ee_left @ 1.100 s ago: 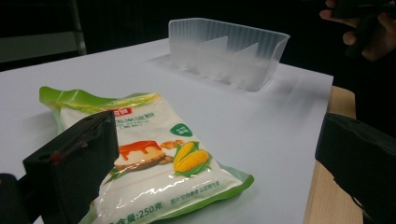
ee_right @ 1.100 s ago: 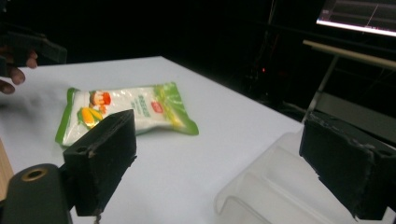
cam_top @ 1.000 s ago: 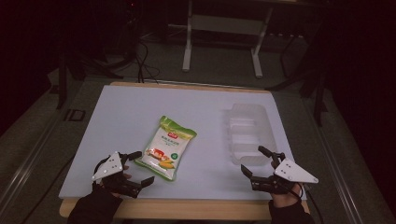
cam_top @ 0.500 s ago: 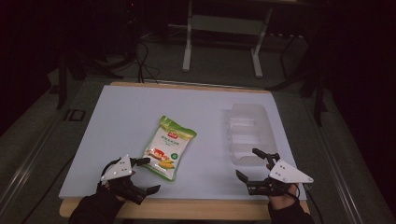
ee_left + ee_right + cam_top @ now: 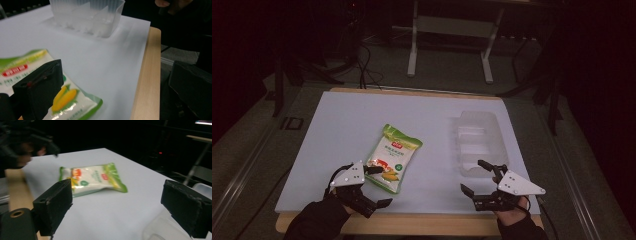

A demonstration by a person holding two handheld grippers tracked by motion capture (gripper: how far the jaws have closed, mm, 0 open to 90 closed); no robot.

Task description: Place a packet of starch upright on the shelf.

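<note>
— How do the jaws stand on the left gripper (image 5: 371,186)?

— Spread wide, clasping nothing; in the left gripper view one black jaw sits over the near corner of the corn snack bag (image 5: 67,100), the other hangs out past the desk's wooden edge (image 5: 147,82); whether the first jaw touches the bag I cannot tell.

— And the right gripper (image 5: 477,177)?

— Also released, with a broad gap between its jaws; from the high view it sits at the near right corner of the desk, just beside the near end of the clear plastic tray (image 5: 479,142); in the right gripper view a rim of that tray shows low by the right-hand jaw.

— Where does the bag lie?

— Flat on the white desk (image 5: 352,120), left of centre and toward the near edge, its green top end pointing away from the person and slightly right; the pictured yellow corn is at the near end, closest to the left gripper; the right gripper view shows it lying between its jaws farther off, with the other hand blurred behind.

— The tray and the bag?

— Well apart, bare white surface between them; the tray is translucent, divided into compartments, and lies lengthwise along the right side.

— Beyond the desk?

— Dark floor, cables (image 5: 362,65), and a pale metal stand (image 5: 449,45).
</note>
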